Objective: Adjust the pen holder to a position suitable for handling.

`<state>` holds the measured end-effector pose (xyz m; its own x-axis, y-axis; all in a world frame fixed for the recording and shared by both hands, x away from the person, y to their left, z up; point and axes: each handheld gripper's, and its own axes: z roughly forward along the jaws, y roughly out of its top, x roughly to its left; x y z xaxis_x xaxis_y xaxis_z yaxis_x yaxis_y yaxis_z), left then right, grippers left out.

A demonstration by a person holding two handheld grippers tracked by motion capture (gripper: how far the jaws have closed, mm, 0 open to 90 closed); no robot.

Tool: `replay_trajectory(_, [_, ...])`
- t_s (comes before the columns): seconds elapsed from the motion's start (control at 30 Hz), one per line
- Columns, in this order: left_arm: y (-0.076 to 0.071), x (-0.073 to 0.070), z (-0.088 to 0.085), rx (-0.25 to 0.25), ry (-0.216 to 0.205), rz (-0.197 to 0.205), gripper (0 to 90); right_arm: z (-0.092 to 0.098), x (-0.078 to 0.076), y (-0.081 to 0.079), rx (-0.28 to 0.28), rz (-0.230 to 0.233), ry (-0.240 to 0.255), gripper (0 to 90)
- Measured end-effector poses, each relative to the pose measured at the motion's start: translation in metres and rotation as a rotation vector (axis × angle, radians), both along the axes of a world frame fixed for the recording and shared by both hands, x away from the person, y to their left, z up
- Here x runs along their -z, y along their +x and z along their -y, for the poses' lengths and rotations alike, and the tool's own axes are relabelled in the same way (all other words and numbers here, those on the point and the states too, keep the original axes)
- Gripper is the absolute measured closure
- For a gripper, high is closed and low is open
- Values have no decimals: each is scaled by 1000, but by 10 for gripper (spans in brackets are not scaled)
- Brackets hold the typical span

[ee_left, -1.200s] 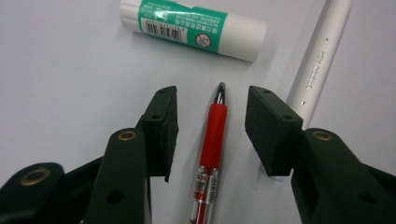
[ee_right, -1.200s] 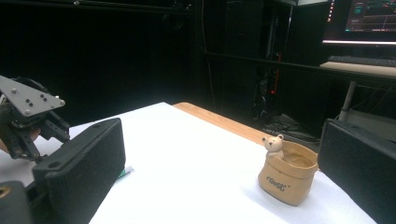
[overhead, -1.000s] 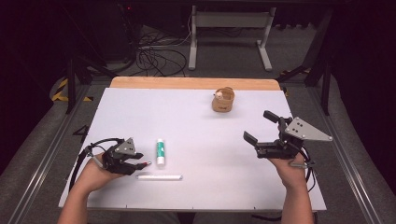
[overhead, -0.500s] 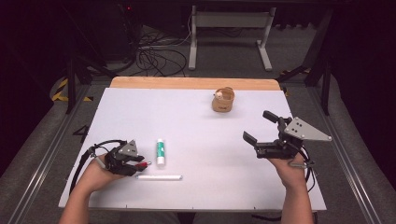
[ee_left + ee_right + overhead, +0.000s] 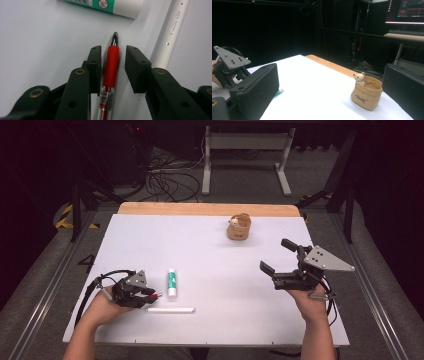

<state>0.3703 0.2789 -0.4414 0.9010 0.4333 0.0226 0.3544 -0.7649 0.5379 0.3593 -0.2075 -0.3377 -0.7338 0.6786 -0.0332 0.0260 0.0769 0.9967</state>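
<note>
- left gripper [image 5: 150,295] sits low on the near-left part of the white table [image 5: 210,250], and its jaws have just been closing in around a red pen [image 5: 110,62]
- in the left gripper view the pen lies on the table right between the two black pads; one pad looks to be touching the red grip, the other has a small gap, so not clamped yet, the jaws are slightly apart
- the pen's metal tip pokes out just past the jaw ends, clear barrel with a label runs back toward the camera
- stuff crowding it: a white pen-like stick [image 5: 170,310] with "KEY POINTS" printed on it lies just beside the pen on one side, close to the outer jaw
- a green and white glue stick [image 5: 172,282] lies just ahead of the pen tip, near but not touching
- right gripper [image 5: 277,260] is well apart on the right side, held above the table, jaws wide apart with nothing in them
- further out, a little tan sack-shaped pot [image 5: 367,93] with a bear figure on its rim stands toward the far edge, nothing between it and the right gripper
- wooden strip along the far table edge, cables on the floor beyond
</note>
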Motion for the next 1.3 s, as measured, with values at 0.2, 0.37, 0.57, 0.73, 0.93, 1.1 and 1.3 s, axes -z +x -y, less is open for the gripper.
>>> replay_trajectory(0.2, [0,0,1,4,-2,-1,717,-1,0,0,-1,-2,0,14])
replay_trajectory(0.37, [0,1,-1,-2,-11,-4,769,-1,1,1,-1,-1,-6,14])
replay_trajectory(0.57, [-1,0,0,5,-5,8,799,-2,1,1,-2,-3,-6,14])
replay_trajectory(0.73, [-2,-1,1,7,15,14,801,-4,1,1,-6,-7,-12,14])
replay_trajectory(0.93, [-5,-10,-1,-16,-15,67,801,-6,2,1,-10,-8,-14,14])
replay_trajectory(1.1, [-10,-24,-3,-24,-97,111,802,-9,3,1,-16,-7,-18,14])
replay_trajectory(1.3, [-14,-35,-2,-28,-161,142,802,-14,4,2,-21,-2,-38,14])
